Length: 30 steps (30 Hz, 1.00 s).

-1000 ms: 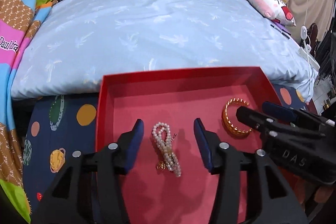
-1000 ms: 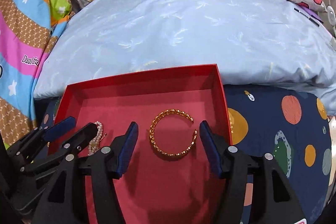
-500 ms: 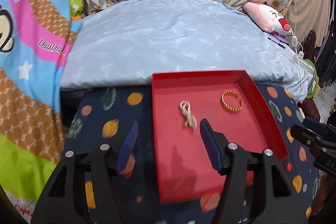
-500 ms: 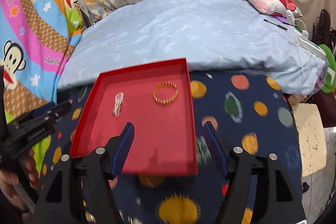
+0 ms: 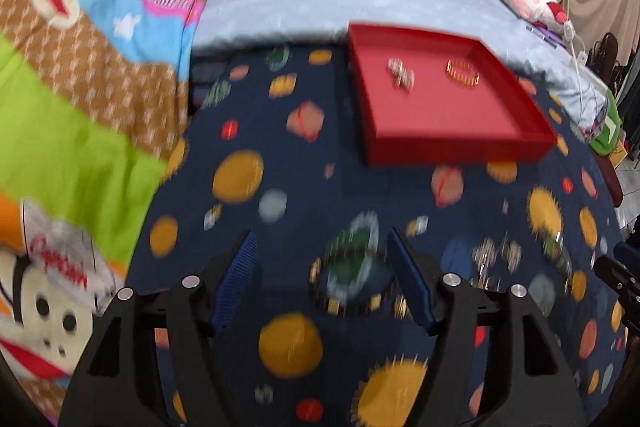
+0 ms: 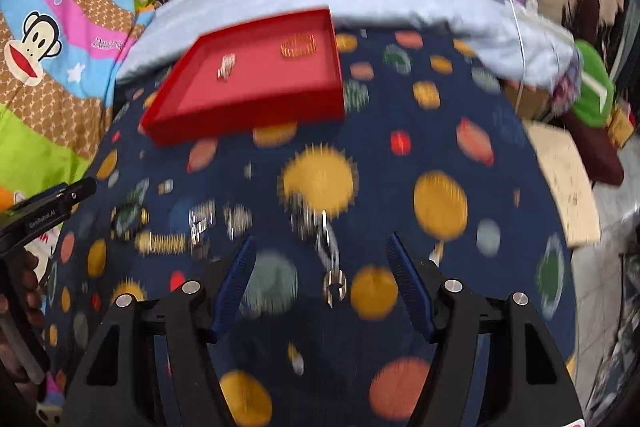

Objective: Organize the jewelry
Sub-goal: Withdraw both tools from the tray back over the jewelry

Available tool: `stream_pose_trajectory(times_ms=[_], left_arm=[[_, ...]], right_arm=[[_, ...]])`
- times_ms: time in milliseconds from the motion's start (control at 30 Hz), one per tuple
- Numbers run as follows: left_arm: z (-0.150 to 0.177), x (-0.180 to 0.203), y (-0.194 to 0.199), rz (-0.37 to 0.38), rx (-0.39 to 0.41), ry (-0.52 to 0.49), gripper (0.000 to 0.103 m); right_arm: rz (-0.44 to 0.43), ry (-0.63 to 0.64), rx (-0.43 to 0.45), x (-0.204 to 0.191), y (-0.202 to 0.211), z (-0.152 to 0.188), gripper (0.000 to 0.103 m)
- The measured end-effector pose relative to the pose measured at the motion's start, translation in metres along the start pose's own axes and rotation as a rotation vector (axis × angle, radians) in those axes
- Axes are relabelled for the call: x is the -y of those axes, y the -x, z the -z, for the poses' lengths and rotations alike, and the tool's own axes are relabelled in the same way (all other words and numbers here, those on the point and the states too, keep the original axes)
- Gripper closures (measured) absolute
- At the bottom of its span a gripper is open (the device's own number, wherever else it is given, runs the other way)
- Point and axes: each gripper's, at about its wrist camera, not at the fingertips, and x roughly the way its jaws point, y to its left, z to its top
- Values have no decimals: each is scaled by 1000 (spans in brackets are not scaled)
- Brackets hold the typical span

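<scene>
Both claws released: left gripper, right gripper. I centre on silver chain, lower centre, before clenching.

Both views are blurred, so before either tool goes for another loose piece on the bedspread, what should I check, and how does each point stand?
1. Left tool open and empty: ok.
2. Right tool open and empty: ok.
3. Red tray in view with bare floor to spare: ok.
4. Pearl piece and gold bangle lying apart inside the tray: ok.
5. Silver chain lying between the right tool's fingers: ok, though blur hides its exact outline.
6. Kind and number of the other loose pieces on the bedspread: cannot tell, too smeared.
</scene>
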Motion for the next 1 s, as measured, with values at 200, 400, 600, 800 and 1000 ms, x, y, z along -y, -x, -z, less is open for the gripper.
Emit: stream_pose_trajectory(times_ms=[200, 400, 600, 800, 1000], left_arm=[[35, 0, -8, 19, -77, 20, 38], [46, 2, -3, 31, -83, 30, 37], [48, -1, 0, 28, -78, 48, 33], [49, -2, 0, 35, -88, 60, 33], [50, -13, -3, 32, -98, 95, 33]], right_arm=[[7, -11, -49, -3, -1, 30, 36], [-4, -3, -40, -8, -7, 28, 36], [1, -7, -34, -5, -23, 7, 36], [-12, -22, -48, -5, -45, -9, 38], [-22, -42, -67, -8, -60, -14, 44]])
